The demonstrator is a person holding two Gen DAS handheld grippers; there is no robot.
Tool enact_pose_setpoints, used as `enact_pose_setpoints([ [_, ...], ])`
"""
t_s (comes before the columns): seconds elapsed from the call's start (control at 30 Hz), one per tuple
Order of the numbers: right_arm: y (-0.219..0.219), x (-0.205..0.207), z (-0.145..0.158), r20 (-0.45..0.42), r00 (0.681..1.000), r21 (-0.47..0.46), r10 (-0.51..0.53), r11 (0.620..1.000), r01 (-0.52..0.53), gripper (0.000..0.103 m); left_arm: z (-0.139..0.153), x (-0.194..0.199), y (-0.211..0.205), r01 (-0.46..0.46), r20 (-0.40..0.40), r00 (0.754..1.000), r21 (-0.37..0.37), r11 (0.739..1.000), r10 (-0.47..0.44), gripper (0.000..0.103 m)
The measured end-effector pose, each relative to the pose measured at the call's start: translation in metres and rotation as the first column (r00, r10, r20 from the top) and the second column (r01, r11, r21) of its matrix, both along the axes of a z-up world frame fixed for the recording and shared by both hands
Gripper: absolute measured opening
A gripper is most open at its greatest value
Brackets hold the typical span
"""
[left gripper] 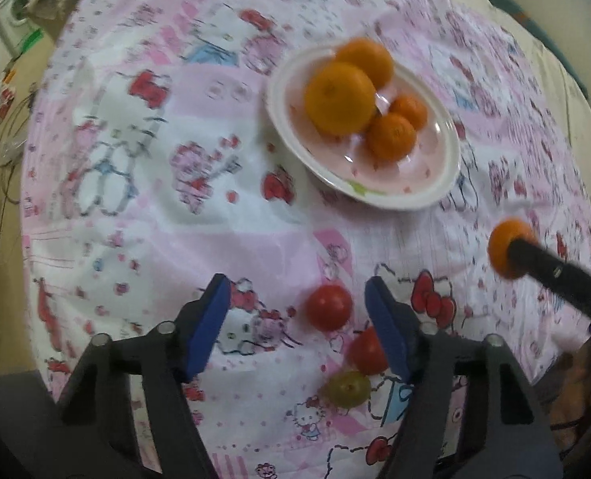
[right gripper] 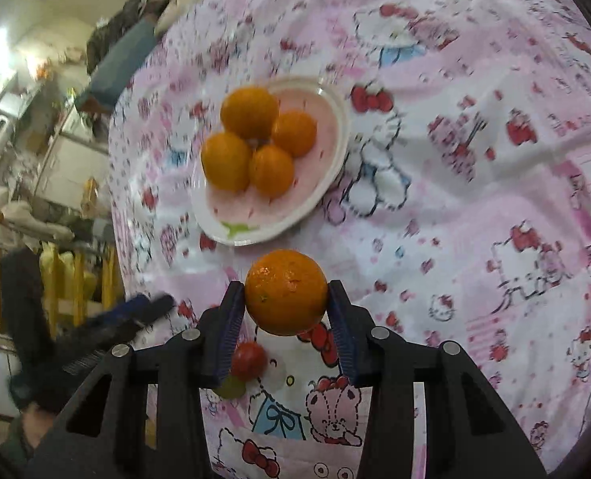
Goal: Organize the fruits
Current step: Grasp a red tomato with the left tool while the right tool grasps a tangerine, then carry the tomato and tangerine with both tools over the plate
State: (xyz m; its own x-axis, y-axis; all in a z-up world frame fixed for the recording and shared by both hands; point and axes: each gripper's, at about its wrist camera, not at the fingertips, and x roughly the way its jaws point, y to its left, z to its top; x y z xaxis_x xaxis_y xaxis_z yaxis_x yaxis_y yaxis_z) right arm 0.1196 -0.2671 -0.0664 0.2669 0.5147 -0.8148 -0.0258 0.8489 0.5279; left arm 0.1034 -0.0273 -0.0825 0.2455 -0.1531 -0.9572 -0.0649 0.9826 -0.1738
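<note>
My right gripper point(right gripper: 286, 293) is shut on an orange point(right gripper: 285, 291), held above the cloth just short of the white plate point(right gripper: 335, 167), which carries several oranges point(right gripper: 249, 111). That held orange point(left gripper: 508, 247) shows at the right of the left wrist view. My left gripper point(left gripper: 297, 293) is open and points down at the cloth. A red tomato point(left gripper: 329, 306) lies between its blue pads, untouched. A second tomato point(left gripper: 365, 351) sits partly behind the right pad, with a green fruit point(left gripper: 347, 387) beside it. The plate point(left gripper: 415, 195) lies farther ahead.
A pink cartoon-print cloth point(left gripper: 175, 219) covers the surface. Beyond its left edge are a cluttered floor and shelves point(right gripper: 36, 151). The left gripper's arm point(right gripper: 127, 319) reaches in at the lower left of the right wrist view.
</note>
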Motion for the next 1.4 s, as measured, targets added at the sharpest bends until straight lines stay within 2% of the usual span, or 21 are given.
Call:
enact_pose_setpoints([
  [0.1,-0.005,0.001,0.001,0.003,1.0,0.006,-0.016,1.0,0.016,0.044,-0.01,0.001,-0.013,0.042,-0.023,0.999,0.015,0.999,-0.042,0.063],
  [0.17,-0.007,0.001,0.0,0.0,1.0,0.006,-0.022,1.0,0.022,0.044,-0.019,0.001,-0.02,0.067,-0.053,0.996,0.021,0.998,-0.066,0.055],
  [0.23,-0.011,0.001,0.0,-0.004,1.0,0.007,-0.026,1.0,0.026,0.044,-0.027,0.001,-0.025,0.083,-0.085,0.993,0.02,0.996,-0.081,0.051],
  [0.4,-0.013,-0.001,0.002,0.001,1.0,0.016,-0.025,1.0,0.025,0.044,-0.035,0.006,-0.025,0.074,-0.115,0.991,0.019,0.997,-0.072,0.039],
  [0.47,-0.014,-0.002,0.003,0.002,1.0,0.02,-0.024,0.999,0.024,0.044,-0.038,0.006,-0.025,0.072,-0.132,0.989,0.007,0.997,-0.07,0.029],
  [0.53,-0.015,-0.001,0.003,0.0,1.0,0.023,-0.024,0.999,0.024,0.044,-0.04,0.006,-0.024,0.076,-0.138,0.988,-0.003,0.997,-0.075,0.026],
  [0.83,-0.007,-0.001,0.003,0.004,1.0,0.014,-0.002,1.0,0.002,0.044,-0.025,0.005,-0.029,0.102,-0.08,0.992,0.028,0.994,-0.099,0.025],
  [1.03,-0.007,-0.001,0.001,-0.002,1.0,0.004,-0.001,1.0,0.001,0.044,-0.016,0.005,-0.008,0.026,-0.064,0.998,0.011,1.0,-0.025,0.025],
  [1.23,-0.018,-0.001,0.009,0.022,0.999,0.013,-0.03,0.999,0.029,0.044,0.017,0.007,0.019,-0.081,0.064,0.995,0.038,0.996,0.079,0.025],
  [1.3,-0.024,0.0,0.017,0.054,0.998,0.021,-0.043,0.999,0.042,0.044,0.033,0.007,0.023,-0.088,0.122,0.989,0.049,0.995,0.082,0.025],
  [1.4,-0.03,0.003,0.032,0.111,0.992,0.039,-0.057,0.998,0.053,0.044,0.053,0.012,0.024,-0.074,0.19,0.979,0.019,0.997,0.069,0.026],
])
